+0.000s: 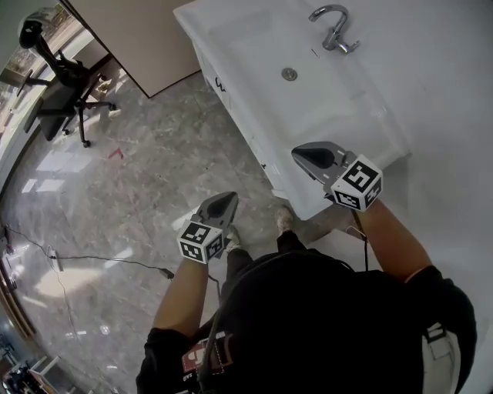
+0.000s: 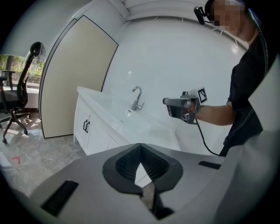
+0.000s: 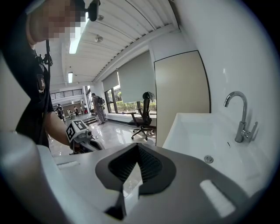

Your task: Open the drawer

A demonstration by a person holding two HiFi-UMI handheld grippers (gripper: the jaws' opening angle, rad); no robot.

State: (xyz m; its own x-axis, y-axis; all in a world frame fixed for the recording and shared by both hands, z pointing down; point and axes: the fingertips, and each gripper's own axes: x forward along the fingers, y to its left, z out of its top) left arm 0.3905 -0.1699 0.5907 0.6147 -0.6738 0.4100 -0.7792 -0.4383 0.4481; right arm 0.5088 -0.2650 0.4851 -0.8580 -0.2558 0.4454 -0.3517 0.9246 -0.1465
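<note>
Both sets of jaws are closed, holding nothing. The left gripper [image 1: 225, 204] hangs off the counter's [image 1: 202, 23] front edge, and the right gripper [image 1: 312, 158] hangs above its near end.

marble floor [image 1: 146, 177] bears a white vanity [image 1: 235, 115] ahead of the left gripper [image 1: 222, 204], an office chair [image 1: 65, 81] well beyond, a cable [image 1: 123, 260] beside.

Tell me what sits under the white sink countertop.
A white cabinet with black handles, its fronts apparently all closed. Whatever is inside is hidden behind them, and the drawer cannot be picked out from here.
</note>
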